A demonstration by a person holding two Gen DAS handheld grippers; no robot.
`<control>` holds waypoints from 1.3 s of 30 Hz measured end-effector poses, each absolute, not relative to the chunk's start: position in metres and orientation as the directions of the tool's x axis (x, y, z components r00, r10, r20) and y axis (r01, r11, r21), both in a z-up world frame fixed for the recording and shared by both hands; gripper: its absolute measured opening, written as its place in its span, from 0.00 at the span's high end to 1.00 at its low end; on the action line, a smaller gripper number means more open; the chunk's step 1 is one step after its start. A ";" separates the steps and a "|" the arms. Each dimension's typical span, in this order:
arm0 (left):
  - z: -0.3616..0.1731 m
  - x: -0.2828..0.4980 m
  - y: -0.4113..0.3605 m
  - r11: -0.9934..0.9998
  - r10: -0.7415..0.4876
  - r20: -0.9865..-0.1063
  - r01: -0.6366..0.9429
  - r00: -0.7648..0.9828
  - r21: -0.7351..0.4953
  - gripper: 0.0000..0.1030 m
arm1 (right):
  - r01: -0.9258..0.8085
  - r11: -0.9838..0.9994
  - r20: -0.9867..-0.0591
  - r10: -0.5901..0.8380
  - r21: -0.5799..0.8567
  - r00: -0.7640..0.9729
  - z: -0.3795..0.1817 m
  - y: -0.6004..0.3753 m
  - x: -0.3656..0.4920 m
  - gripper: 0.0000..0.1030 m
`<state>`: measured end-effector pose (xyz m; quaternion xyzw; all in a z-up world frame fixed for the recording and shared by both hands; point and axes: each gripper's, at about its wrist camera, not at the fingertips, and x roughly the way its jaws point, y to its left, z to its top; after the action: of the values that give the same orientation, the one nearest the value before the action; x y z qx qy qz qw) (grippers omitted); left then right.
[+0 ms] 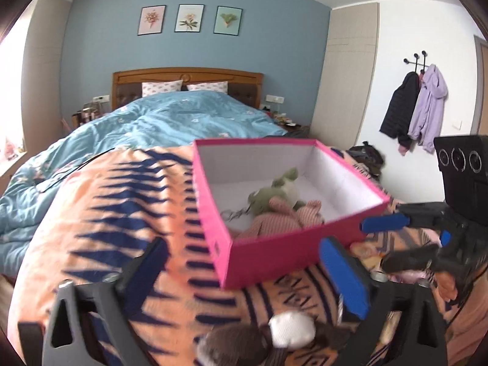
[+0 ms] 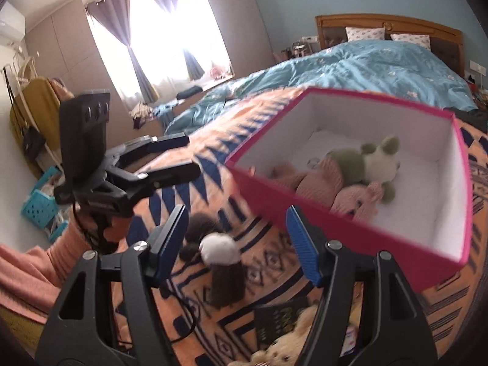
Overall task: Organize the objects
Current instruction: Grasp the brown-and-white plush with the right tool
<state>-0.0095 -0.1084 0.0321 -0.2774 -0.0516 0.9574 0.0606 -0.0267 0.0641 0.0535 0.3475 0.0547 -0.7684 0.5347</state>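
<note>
A pink box (image 1: 268, 253) (image 2: 381, 244) with a white inside stands open on the orange-and-navy blanket (image 1: 106, 213). A green frog plush (image 1: 274, 192) (image 2: 366, 161) and a pink striped plush (image 1: 274, 222) (image 2: 320, 183) lie in it. A brown-and-white plush (image 1: 289, 329) (image 2: 219, 248) lies on the blanket in front of the box. My left gripper (image 1: 244, 274) (image 2: 180, 157) stands wide open and empty over it. My right gripper (image 2: 236, 244) (image 1: 396, 241) is open with the plush's white head below and between its fingers, untouched by the pads.
A blue duvet (image 1: 183, 116) covers the far bed up to the wooden headboard. A dark booklet (image 2: 280, 317), a pale furry toy (image 2: 283, 353) and a black cable (image 2: 186, 311) lie on the near blanket. Turquoise baskets (image 2: 39, 204) sit on the floor. Jackets (image 1: 414, 106) hang on the right wall.
</note>
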 end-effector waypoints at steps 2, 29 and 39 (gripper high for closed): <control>0.023 -0.001 -0.109 -0.989 0.132 -0.543 -0.077 -0.829 -0.123 0.00 | 0.857 -0.428 -0.625 -0.762 0.287 -0.172 0.035 0.058 -0.019 0.34; -0.053 0.023 -0.111 -0.966 0.248 -0.676 -0.120 -0.694 -0.231 0.19 | 0.812 -0.485 -0.723 -0.681 0.325 -0.118 -0.030 0.040 -0.011 0.78; -0.052 0.013 -0.090 -0.958 0.285 -0.689 -0.177 -0.666 -0.225 0.20 | 0.731 -0.566 -0.687 -0.702 0.381 -0.185 -0.019 0.068 -0.039 0.74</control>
<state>0.0126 -0.0900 -0.0521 -0.3882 -0.0693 0.9102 0.1269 -0.0391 0.0682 -0.0194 0.4365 0.0165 -0.7696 0.4658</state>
